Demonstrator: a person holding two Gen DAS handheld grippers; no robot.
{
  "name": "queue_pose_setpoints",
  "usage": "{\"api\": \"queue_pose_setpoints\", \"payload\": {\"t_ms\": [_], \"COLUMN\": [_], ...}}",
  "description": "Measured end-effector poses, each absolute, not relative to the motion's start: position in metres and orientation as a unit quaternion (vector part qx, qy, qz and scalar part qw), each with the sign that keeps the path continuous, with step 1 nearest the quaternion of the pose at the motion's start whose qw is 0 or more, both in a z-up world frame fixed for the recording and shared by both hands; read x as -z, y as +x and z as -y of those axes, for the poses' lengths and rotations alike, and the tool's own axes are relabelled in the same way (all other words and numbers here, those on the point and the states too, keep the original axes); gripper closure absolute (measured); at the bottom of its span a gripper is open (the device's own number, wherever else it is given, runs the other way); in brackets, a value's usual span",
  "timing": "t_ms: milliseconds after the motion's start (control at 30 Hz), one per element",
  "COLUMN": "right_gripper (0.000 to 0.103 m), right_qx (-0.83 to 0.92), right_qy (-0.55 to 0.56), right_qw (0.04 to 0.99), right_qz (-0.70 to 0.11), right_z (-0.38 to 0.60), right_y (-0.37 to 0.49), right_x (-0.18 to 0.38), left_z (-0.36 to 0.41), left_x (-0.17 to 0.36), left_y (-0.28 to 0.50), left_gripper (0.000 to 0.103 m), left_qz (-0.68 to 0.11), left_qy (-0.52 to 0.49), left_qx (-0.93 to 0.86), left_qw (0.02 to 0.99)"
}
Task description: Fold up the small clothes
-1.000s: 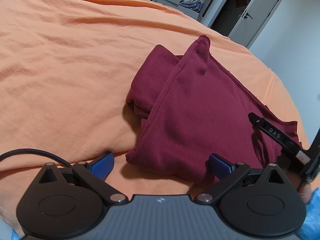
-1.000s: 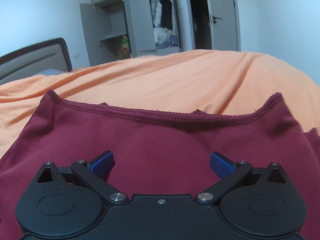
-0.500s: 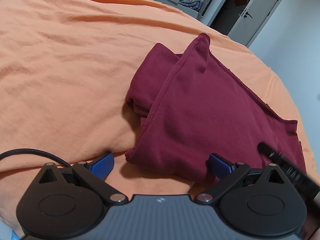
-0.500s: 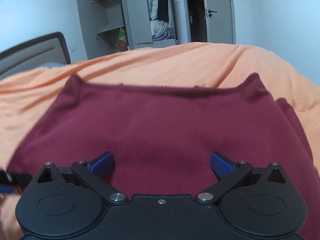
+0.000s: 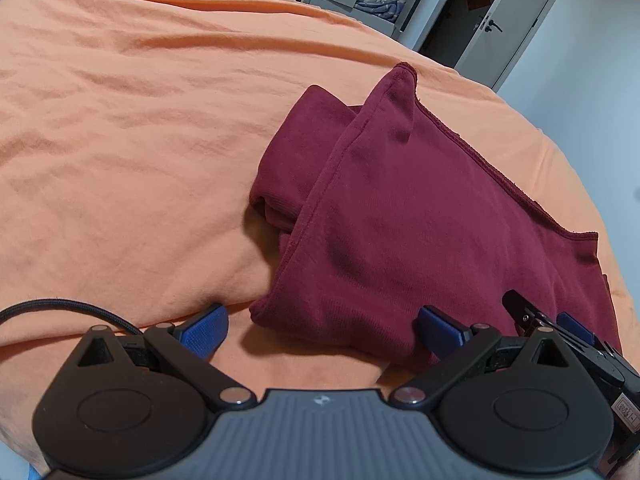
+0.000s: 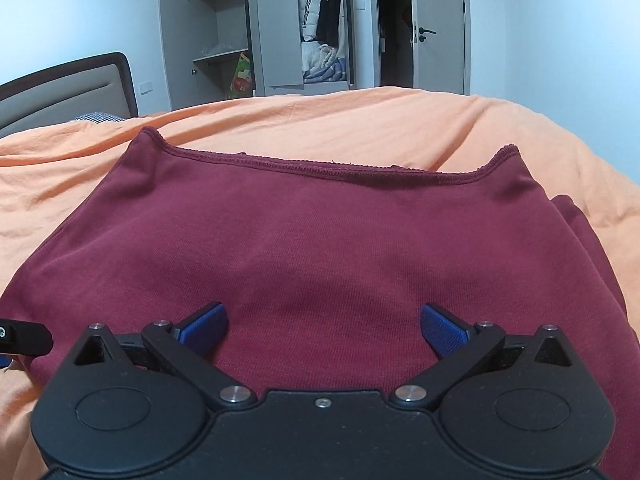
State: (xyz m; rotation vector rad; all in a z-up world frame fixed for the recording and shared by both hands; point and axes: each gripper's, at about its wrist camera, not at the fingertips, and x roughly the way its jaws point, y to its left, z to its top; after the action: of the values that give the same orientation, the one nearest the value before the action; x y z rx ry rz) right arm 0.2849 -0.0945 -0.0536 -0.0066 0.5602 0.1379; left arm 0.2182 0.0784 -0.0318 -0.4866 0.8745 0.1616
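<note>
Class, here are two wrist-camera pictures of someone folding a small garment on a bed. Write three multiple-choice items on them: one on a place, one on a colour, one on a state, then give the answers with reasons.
1. Where does the garment lie?
A. on the orange bedspread
B. inside the wardrobe
C. on the floor

2. What colour is the garment?
A. navy
B. dark red
C. white

3. How do the two claws stand?
A. both shut on cloth
B. one open, one shut
C. both open, holding nothing

Answers:
1. A: orange fabric surrounds the garment on the sides that show in both views.
2. B: the cloth is dark red throughout, hem included.
3. C: the left claw and the right claw each show blue pads spread wide apart, with no cloth pinched between them.
</note>
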Motion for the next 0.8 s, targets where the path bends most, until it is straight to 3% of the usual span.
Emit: {"api": "queue_pose_setpoints", "payload": {"t_ms": [800], "right_gripper": [0.0], "right_qx": [-0.069], "right_qy": [0.002], "right_qw": [0.959], "right_qz": [-0.275], "right_z": [0.096], "right_y": [0.283], "right_x": [0.054], "left_z": [-0.092], "left_x": [0.031], "left_y": [0.228], "left_gripper": [0.0], "left_qz": [-0.404], "left_qy": [-0.266], "left_qx": [-0.116], "left_qw": [0.867]}}
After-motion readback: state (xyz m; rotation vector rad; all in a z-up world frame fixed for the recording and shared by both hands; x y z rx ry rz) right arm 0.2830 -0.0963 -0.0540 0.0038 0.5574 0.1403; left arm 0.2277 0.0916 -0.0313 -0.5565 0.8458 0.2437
